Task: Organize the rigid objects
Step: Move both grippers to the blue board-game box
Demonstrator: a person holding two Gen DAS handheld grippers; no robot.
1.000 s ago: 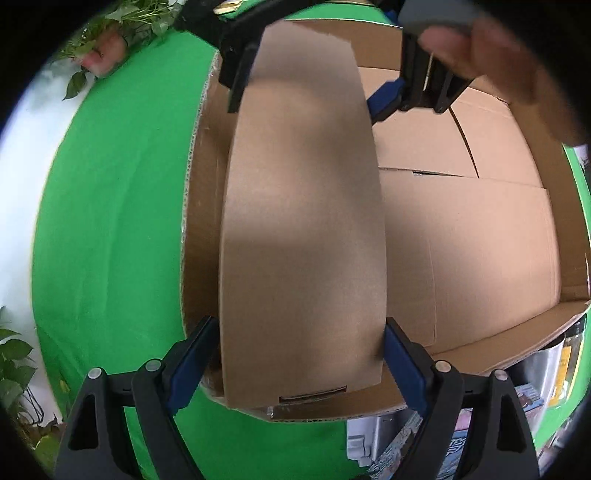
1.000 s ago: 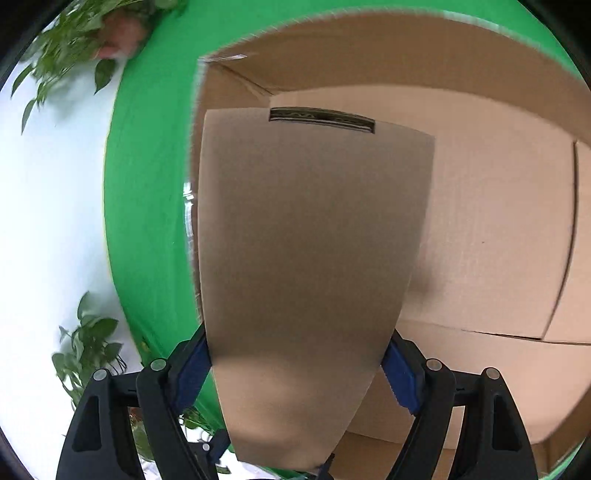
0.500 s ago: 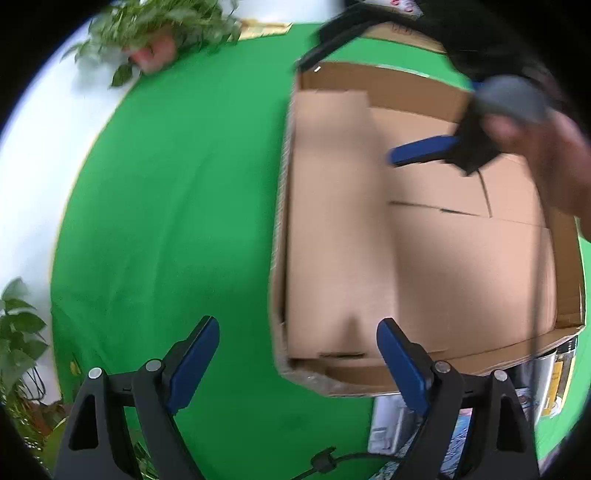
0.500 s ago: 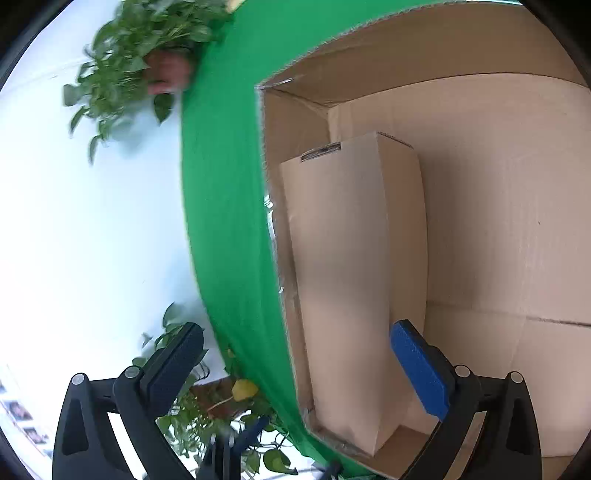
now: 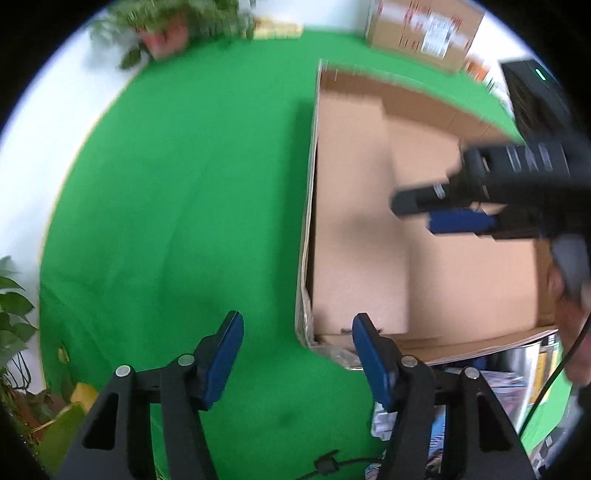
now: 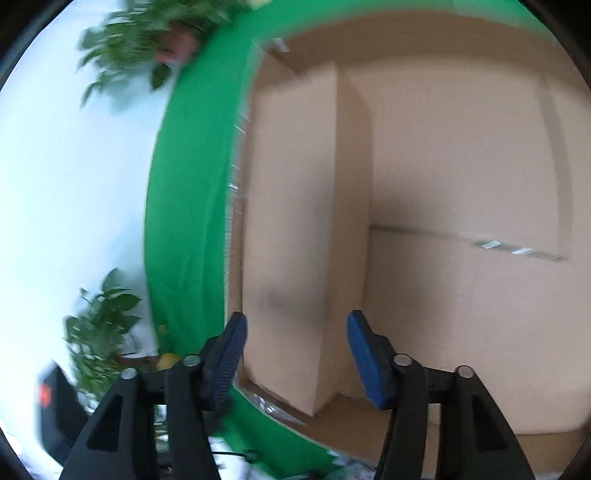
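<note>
One flat carton [image 5: 354,236] was laid inside one open cardboard box [image 5: 480,291], against its left wall. Both grippers — left [image 5: 297,354], right [image 6: 293,354] — were held spread and empty. Two potted plants [image 6: 147,48] were seen beyond the green cloth [image 5: 184,221].

Both views are smeared by motion blur. In the left wrist view the right tongs [image 5: 439,212] are a dark streak over the open carton [image 5: 476,284], so their jaw gap cannot be read, and the hand behind them is cut off by the right edge. The long box [image 6: 291,221] inside shows no legible marking. The label on the far parcel [image 5: 424,31] is perhaps printed text, unreadable. Items beyond the counter's [image 5: 177,206] near right corner are cropped.
</note>
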